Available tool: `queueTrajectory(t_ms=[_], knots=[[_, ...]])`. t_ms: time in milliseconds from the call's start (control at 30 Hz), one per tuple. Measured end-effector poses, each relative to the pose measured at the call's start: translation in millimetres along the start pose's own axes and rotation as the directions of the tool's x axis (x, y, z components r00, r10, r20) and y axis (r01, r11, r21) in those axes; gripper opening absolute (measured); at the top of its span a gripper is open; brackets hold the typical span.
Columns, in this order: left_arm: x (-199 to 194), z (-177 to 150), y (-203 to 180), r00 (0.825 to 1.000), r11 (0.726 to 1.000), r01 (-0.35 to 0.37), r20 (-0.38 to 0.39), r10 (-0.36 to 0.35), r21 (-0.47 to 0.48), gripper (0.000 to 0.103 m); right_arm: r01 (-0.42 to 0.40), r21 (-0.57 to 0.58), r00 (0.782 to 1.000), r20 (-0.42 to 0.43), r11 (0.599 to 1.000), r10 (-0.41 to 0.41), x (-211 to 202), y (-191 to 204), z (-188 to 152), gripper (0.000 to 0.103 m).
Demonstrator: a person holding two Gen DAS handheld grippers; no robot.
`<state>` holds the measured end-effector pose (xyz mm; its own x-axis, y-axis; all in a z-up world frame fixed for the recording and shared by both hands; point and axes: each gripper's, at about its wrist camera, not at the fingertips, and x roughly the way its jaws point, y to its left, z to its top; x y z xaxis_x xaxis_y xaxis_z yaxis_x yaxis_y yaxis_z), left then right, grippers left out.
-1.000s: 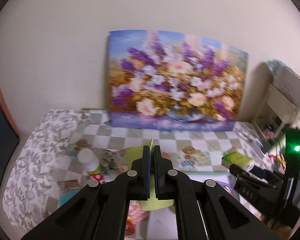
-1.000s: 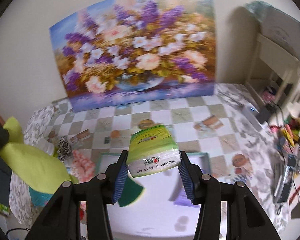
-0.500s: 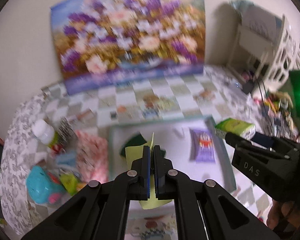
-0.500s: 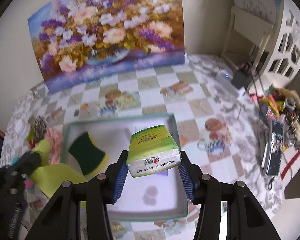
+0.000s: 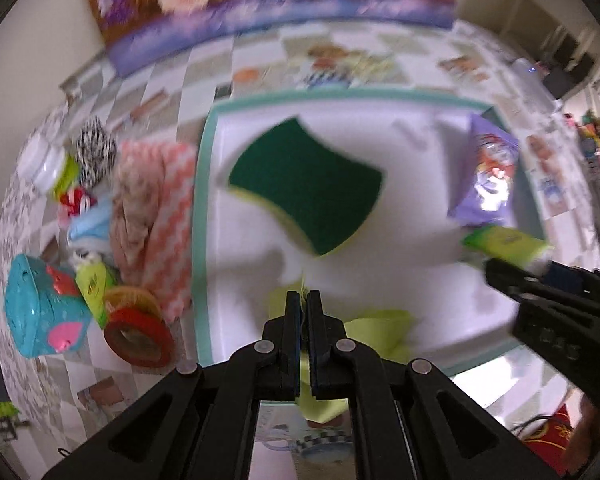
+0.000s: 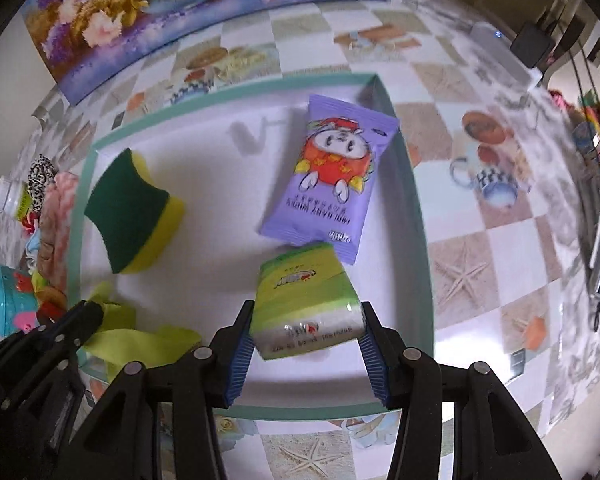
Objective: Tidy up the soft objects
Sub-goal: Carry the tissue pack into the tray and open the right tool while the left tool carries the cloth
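A white tray with a teal rim [image 6: 416, 216] [image 5: 204, 216] lies on the table. In it lie a green and yellow sponge [image 6: 132, 220] [image 5: 308, 184] and a purple wipes packet [image 6: 332, 176] [image 5: 486, 176]. My left gripper [image 5: 303, 300] is shut on a yellow-green cloth [image 5: 376, 328] [image 6: 140, 340], held low over the tray's near left part. My right gripper [image 6: 308, 320] is shut on a green tissue pack [image 6: 304, 300] [image 5: 504, 242], low over the tray's near middle, below the purple packet.
Left of the tray lie a pink zigzag cloth [image 5: 156, 216], a teal toy [image 5: 40, 300], a red tape roll [image 5: 140, 332], a zebra-striped item [image 5: 94, 152] and a white bottle [image 5: 48, 164]. A flower painting [image 6: 180, 4] stands at the back. Clutter lies at the far right.
Both grippers have dropped toward the tray and tilted down. The cloth and the tissue pack now hang just over the tray floor, still gripped.
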<state>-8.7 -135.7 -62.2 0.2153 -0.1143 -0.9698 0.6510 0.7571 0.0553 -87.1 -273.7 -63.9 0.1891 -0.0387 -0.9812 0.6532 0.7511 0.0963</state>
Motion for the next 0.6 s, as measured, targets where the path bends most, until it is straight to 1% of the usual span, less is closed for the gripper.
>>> queueTrajectory(t_ms=[200,400,500,533,567,600], knots=[[18.2,-0.8,6.1,0.998,1.0,-0.001,-0.057,-0.001,-0.029,0.003,0.021,-0.024,0.999,-0.029,0.999,-0.022,3.3,3.2,-5.3,0.052],[17.7,-1.5,5.0,0.998,0.999,0.013,-0.06,-0.015,-0.039,0.003,0.046,-0.064,0.995,-0.083,0.997,-0.051,14.8,12.8,-12.8,0.053],[15.0,2.9,8.6,0.998,0.999,0.019,-0.056,-0.022,-0.05,0.006,0.061,-0.074,0.993,-0.092,0.995,-0.067,16.2,15.9,-14.6,0.056],[14.9,8.6,11.2,0.998,0.998,0.019,-0.055,-0.022,-0.052,0.012,0.065,-0.076,0.994,-0.085,0.995,-0.071,15.0,17.3,-15.1,0.06],[12.3,10.0,12.5,0.999,0.998,0.018,-0.047,-0.021,-0.056,0.026,0.066,-0.075,0.995,-0.074,0.995,-0.072,11.8,18.0,-15.2,0.062],[12.1,14.8,16.9,0.999,0.998,0.019,-0.04,-0.021,-0.062,0.034,0.066,-0.074,0.995,-0.066,0.995,-0.071,9.9,17.9,-14.8,0.064]])
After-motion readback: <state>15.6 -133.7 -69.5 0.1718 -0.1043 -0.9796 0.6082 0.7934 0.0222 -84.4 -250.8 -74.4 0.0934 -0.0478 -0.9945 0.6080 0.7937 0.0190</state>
